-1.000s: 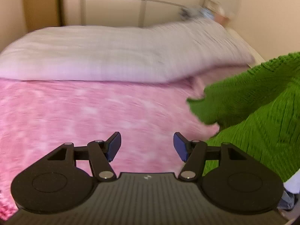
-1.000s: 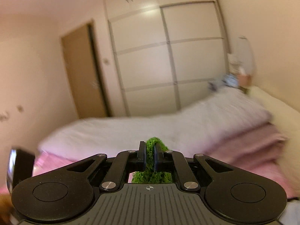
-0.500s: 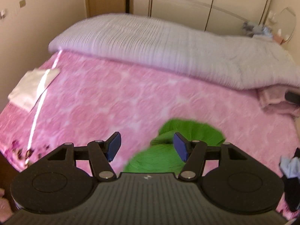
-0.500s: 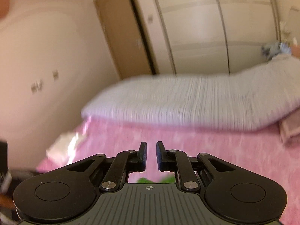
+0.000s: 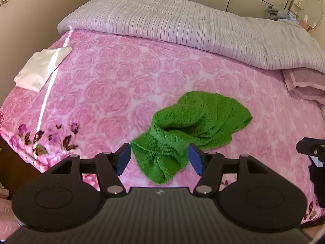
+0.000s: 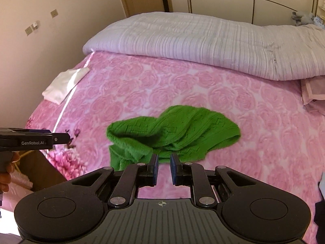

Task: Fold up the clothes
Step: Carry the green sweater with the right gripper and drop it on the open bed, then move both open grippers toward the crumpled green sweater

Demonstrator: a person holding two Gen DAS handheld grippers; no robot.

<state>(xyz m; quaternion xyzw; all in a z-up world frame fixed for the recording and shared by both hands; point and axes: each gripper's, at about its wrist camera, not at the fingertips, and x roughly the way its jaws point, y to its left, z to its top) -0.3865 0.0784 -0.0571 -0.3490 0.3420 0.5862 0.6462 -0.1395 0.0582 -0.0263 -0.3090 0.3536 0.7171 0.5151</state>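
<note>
Left wrist view: green knitted sweater (image 5: 195, 126) lies crumpled on the pink rose-patterned bedspread (image 5: 113, 85), unfolded. Left claw (image 5: 159, 159) spread wide, empty. Right claw (image 6: 163, 169) narrowly parted, empty. One folded white garment (image 5: 42, 68) lies aside; folding the sweater remains.

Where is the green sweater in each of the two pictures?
Left wrist view: the green sweater lies crumpled on the pink bedspread, right of centre, beyond the left gripper.
Right wrist view: it lies at the centre, just beyond the right gripper.
Shared landmark: the folded white cloth at the bed's left edge.
</note>
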